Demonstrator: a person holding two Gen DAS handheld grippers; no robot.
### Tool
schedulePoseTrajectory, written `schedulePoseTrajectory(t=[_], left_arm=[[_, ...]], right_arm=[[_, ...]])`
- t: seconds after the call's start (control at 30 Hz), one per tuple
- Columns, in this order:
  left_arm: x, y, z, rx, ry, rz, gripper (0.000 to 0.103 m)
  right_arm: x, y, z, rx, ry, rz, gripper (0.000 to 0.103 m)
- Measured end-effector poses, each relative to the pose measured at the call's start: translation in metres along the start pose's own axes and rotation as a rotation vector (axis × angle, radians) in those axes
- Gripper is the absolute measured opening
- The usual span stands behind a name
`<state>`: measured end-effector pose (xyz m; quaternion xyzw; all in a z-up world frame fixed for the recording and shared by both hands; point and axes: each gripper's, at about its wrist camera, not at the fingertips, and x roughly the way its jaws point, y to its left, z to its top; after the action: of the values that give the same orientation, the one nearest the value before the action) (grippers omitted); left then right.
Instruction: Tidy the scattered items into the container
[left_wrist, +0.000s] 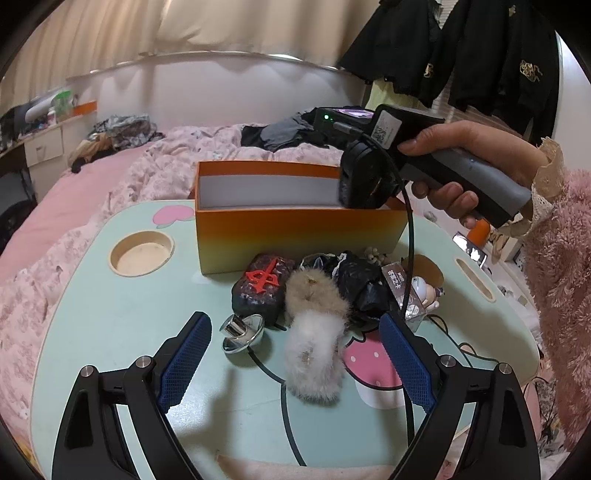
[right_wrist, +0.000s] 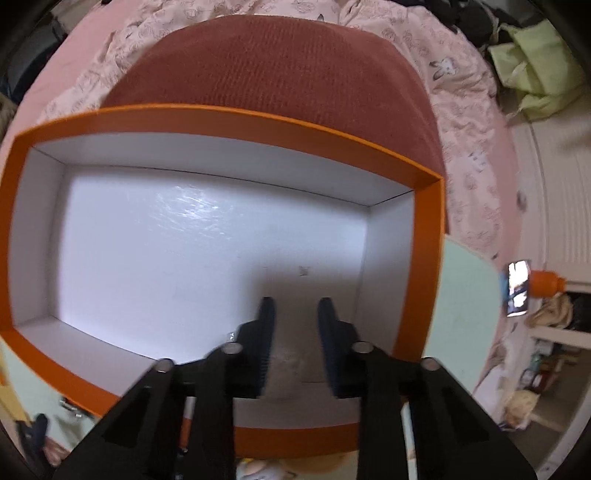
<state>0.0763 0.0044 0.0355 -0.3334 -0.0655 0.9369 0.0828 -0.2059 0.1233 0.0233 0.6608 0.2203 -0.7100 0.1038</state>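
Note:
An orange box (left_wrist: 295, 236) with a white inside stands at the far side of the green lap table (left_wrist: 110, 317). Before it lie a dark block with a red character (left_wrist: 263, 288), a beige and grey fur piece (left_wrist: 314, 332), a black crumpled bag (left_wrist: 360, 284), a shiny metal knob (left_wrist: 242, 332), a clear packet (left_wrist: 399, 280) and a small figurine (left_wrist: 428, 291). My left gripper (left_wrist: 295, 354) is open and empty, low above the knob and fur. My right gripper (right_wrist: 293, 314) hangs over the box's right end (right_wrist: 421, 258), jaws slightly apart with nothing between them; the box floor (right_wrist: 184, 251) is bare.
The table sits on a bed with a pink quilt (left_wrist: 74, 206). It has a round cup recess (left_wrist: 142, 253) at the left and a slot (left_wrist: 476, 277) at the right. A black cable (left_wrist: 408, 258) hangs from the right gripper over the pile. Clothes hang at the back right.

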Motion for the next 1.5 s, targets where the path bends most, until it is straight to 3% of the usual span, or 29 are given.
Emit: schedulePoseTrajectory(t=[0.23, 0.5, 0.6, 0.63, 0.67, 0.73, 0.83, 0.93, 1.23, 1.5], left_arm=[[0.004, 0.003, 0.001, -0.007, 0.016, -0.003, 0.092], [0.007, 0.005, 0.0, -0.01, 0.032, -0.009, 0.092], [0.009, 0.005, 0.0, -0.012, 0.038, -0.011, 0.092], [0.01, 0.005, 0.0, -0.013, 0.041, -0.013, 0.092], [0.01, 0.005, 0.0, -0.013, 0.043, -0.015, 0.092], [0.011, 0.006, 0.0, -0.015, 0.048, -0.018, 0.092], [0.011, 0.007, 0.0, -0.017, 0.047, -0.017, 0.092], [0.01, 0.008, 0.0, -0.018, 0.043, -0.016, 0.092], [0.01, 0.007, -0.001, -0.014, 0.048, -0.017, 0.092], [0.012, 0.007, -0.002, -0.017, 0.056, -0.019, 0.092]], right_arm=[[-0.006, -0.017, -0.009, 0.041, -0.061, 0.139, 0.0], [-0.052, -0.036, -0.02, 0.089, -0.174, 0.233, 0.0], [-0.047, -0.036, -0.014, 0.078, -0.081, 0.281, 0.003], [-0.042, -0.032, -0.013, 0.063, -0.031, 0.289, 0.013], [-0.037, -0.029, -0.011, 0.049, -0.005, 0.284, 0.022], [-0.03, -0.024, -0.006, 0.042, 0.021, 0.258, 0.028], [-0.015, -0.017, -0.001, 0.038, 0.08, 0.281, 0.028], [-0.009, -0.011, 0.002, 0.025, 0.097, 0.239, 0.038], [0.009, 0.012, 0.005, -0.077, 0.155, 0.058, 0.038], [-0.024, 0.012, 0.009, -0.086, 0.036, 0.074, 0.034]])
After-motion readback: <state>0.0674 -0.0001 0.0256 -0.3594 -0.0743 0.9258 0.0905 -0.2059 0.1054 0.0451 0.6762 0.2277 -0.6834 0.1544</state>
